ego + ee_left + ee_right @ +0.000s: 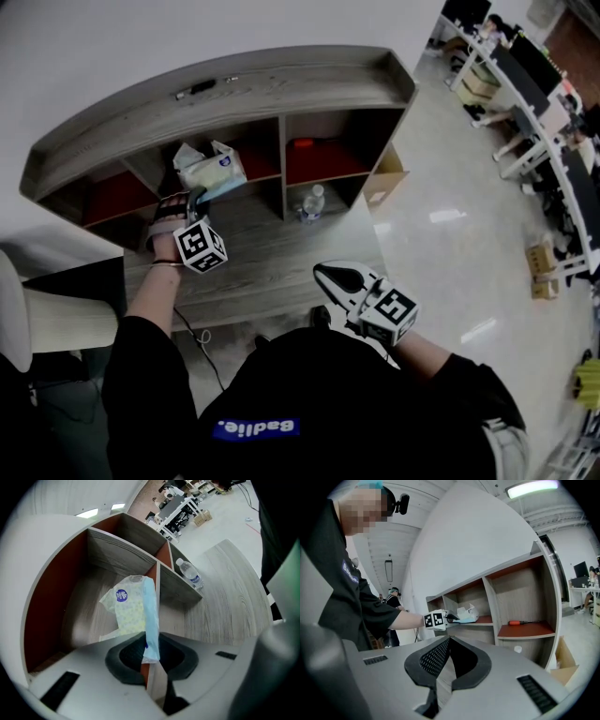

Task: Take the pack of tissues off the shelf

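Left claw [151, 663], pinching tissue pack [130, 613] (purple sticker [121, 595], illegible)

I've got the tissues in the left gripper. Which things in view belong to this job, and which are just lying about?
Part of the job:
- pack of tissues, pinched at its blue edge by the left gripper
- shelf holding it

Just lying about:
- water bottle on the lower board
- screwdriver in the next compartment
- cardboard box beside the shelf
- right gripper, shut and empty
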Tool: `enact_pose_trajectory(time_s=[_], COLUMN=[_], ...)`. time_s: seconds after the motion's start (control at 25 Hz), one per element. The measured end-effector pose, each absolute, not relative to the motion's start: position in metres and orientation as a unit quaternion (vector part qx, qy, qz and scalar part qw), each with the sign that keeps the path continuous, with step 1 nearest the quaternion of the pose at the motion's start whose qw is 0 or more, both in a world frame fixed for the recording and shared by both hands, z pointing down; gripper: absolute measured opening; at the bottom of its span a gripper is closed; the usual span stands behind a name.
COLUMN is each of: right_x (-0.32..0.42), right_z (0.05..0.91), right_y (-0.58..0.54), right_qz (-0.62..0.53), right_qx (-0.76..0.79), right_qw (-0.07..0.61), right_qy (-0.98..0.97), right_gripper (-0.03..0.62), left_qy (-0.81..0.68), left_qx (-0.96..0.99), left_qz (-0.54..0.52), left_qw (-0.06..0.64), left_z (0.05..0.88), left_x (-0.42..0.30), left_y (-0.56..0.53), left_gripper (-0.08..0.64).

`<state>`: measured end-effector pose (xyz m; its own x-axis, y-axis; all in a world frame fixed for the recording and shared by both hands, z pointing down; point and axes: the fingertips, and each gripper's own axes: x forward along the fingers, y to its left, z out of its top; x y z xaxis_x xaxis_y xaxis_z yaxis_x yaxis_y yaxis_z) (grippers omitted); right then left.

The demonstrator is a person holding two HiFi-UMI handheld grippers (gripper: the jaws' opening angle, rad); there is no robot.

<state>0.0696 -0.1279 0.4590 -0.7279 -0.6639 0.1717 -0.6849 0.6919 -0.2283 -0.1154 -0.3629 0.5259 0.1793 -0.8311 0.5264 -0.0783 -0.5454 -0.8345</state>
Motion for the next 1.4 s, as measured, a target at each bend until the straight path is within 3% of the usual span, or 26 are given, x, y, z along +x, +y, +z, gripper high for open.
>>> enact_pose_trajectory(time_s=[0.76,1.4], right_x=[0.039,0.021], right_z=[0.453,0.457], right_y=[-0.137,-0.142], right_qz=[0.132,0.139], right_qx=[0.339,0.325], right_qw=[0.035,0.037], right_qy=[-0.931,-0.935], right_gripper=[0.029,0.029], left_qy=[0.401,0.450], left_qx=[-0.754,-0.841], left_qz=[-0.420,-0.267], left_qw=[0.307,0.139], left_z=[0.479,0.480], left_x=[-0.119,-0.114], left_y=[-0.286,-0.208], left_gripper=[0.045,0.044])
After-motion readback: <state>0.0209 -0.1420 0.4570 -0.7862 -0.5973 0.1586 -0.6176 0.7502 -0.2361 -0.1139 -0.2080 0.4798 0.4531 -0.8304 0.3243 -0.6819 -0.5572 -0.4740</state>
